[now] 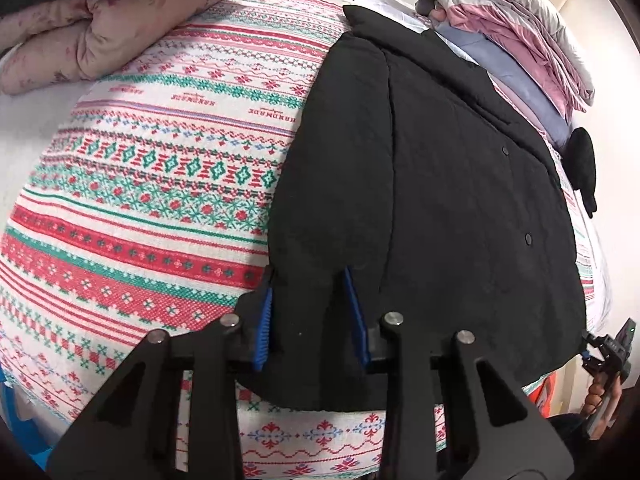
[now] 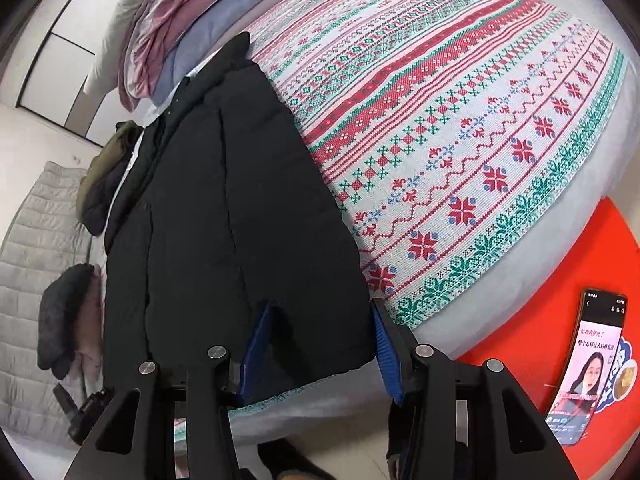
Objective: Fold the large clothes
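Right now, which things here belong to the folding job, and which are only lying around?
For the job:
black coat
left gripper
right gripper
patterned blanket under the coat

Lying about:
phone
pink quilt
stacked bedding
grey padded mat

Left gripper (image 1: 308, 316): matte black frame, two pairs of angled struts with triangular cut-outs, each strut capped by a round silver pivot pin. Finger pads (image 1: 264, 324) bright blue, ribbed along the inner faces, on black backing that tapers to a point.

Right gripper (image 2: 324, 344): same build. Black struts, four silver pins, blue ribbed pads (image 2: 386, 356); the blue shows as long narrow strips.

From the left wrist view, the right tool at the frame edge: black body, a small green light on top, a ridged grip.
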`<state>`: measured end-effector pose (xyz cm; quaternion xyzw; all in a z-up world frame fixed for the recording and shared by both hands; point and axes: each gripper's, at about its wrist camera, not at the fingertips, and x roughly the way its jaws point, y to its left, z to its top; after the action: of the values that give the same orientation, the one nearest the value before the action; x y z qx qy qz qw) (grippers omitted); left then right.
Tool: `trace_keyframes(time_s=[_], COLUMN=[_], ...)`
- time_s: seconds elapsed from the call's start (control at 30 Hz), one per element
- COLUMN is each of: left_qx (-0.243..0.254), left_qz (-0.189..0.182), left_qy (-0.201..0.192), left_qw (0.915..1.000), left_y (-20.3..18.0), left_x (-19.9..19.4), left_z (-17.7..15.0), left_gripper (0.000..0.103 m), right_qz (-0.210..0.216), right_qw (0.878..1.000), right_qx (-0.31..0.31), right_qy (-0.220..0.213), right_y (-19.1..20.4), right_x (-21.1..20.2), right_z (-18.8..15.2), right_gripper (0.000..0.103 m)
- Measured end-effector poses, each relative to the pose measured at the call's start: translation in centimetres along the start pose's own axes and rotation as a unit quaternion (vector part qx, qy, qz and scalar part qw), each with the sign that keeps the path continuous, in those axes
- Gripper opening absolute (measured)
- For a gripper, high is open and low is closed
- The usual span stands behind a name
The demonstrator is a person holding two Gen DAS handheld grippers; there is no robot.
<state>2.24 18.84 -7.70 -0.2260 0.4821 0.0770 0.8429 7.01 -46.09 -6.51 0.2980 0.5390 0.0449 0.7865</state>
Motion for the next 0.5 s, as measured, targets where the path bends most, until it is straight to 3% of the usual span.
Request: trace_keyframes(time_s=[0.1, 0.13, 0.17, 0.2, 0.3, 0.5], left_qx=[-0.003, 0.000, 0.006, 0.010, 0.015, 0.003], left_qz=[-0.003, 0.002, 0.012, 0.018, 0.028, -0.007], left_qy=[0.004, 0.002, -0.003, -0.010, -0.038, -0.081], left_qw=[1.0000, 1.0000, 0.9999, 0.9997, 0.9988, 0.9967], left_y=[-0.1, -0.1, -0.4, -0.7, -1.6, -3.4], left_x=[0.6, 0.6, 0.6, 0.3, -1.3, -6.2], left_z=[0.3, 0.3, 0.2, 0.2, 0.1, -1.1], left_gripper=[0.032, 0.024, 0.009, 0.007, 0.006, 0.005], right_qz=[-0.020, -0.027, -0.036, -0.043, -0.037, -0.007], right_qw=[1.000, 0.999, 0.999, 0.999, 0.998, 0.994], right_qx=[-0.014, -0.018, -0.020, -0.020, -0.038, -0.036], right_qy=[0.009, 0.010, 0.008, 0.000, -0.041, -0.105], right_y=[0.4, 0.8, 0.9, 1.0, 2.0, 2.5], right_x=[0.6, 1.0, 1.1, 1.1, -0.5, -4.0], right_z=[-0.1, 0.0, 0.0, 0.2, 0.0, 0.1], right_gripper=[0.048, 0.043, 0.022, 0.012, 0.008, 0.007])
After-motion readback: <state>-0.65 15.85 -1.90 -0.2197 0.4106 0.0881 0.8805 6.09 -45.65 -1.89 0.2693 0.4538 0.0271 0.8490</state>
